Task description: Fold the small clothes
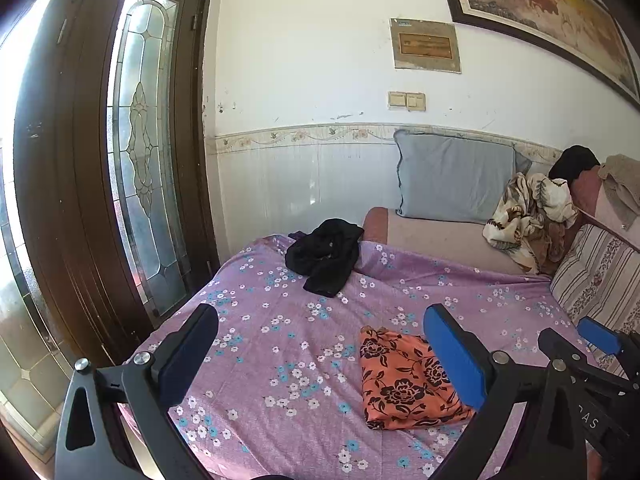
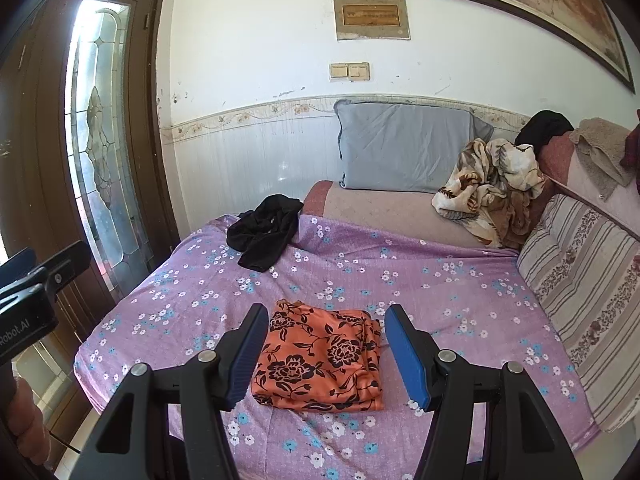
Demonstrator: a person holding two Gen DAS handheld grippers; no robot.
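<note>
Both spread wide, gripping nothing: left claw (image 1: 320, 354), right claw (image 2: 327, 350). Folded orange floral garment (image 2: 320, 360) flat on purple floral bedsheet (image 2: 440, 292) between right claw's fingers; crumpled black garment (image 2: 266, 236) well beyond.

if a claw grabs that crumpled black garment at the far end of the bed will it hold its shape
Probably not: the crumpled black cloth garment lies in loose folds, so it likely droops. It looks thin, probably light. One end trails, so it may unravel.
</note>
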